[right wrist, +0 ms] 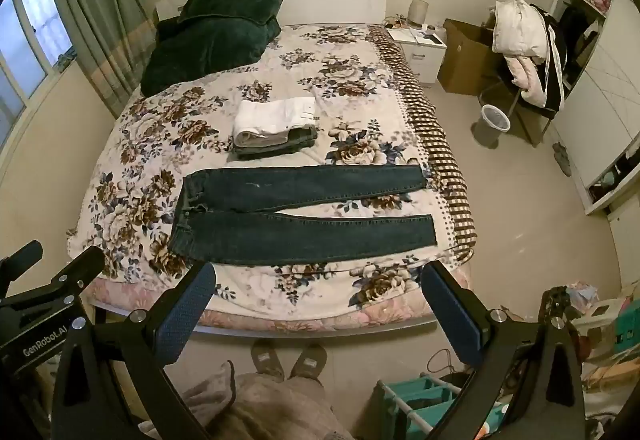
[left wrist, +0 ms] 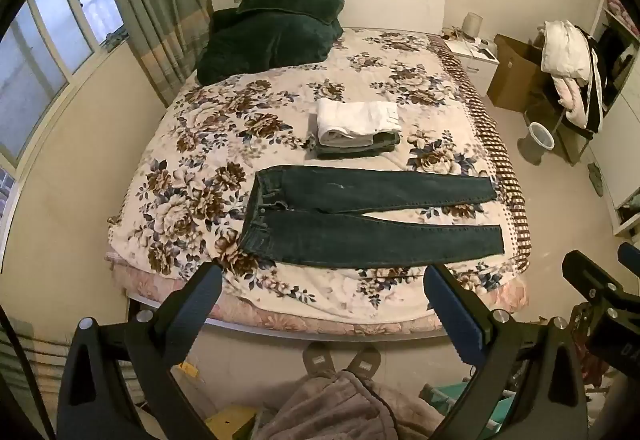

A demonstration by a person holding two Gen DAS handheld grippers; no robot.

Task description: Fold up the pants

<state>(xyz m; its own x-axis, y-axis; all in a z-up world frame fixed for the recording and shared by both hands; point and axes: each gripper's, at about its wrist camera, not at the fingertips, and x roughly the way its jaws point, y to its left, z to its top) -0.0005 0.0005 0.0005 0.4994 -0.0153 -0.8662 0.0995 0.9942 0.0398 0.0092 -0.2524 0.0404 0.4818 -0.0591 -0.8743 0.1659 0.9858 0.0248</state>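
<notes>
Dark blue jeans (left wrist: pixel 360 215) lie flat and unfolded on the floral bedspread (left wrist: pixel 200 143), waistband to the left, both legs stretched to the right; they also show in the right wrist view (right wrist: pixel 296 211). My left gripper (left wrist: pixel 322 280) is open and empty, held above the bed's near edge, short of the jeans. My right gripper (right wrist: pixel 318 278) is open and empty, likewise before the near edge. The right gripper's body shows at the far right of the left wrist view (left wrist: pixel 600 292).
A stack of folded clothes, white on top (left wrist: pixel 358 125), sits behind the jeans. A dark green pillow and blanket (left wrist: pixel 272 27) lie at the headboard. A nightstand (right wrist: pixel 420 43), cardboard box, bin (right wrist: pixel 494 121) and laden chair stand right. My slippered feet (right wrist: pixel 288 360) stand below.
</notes>
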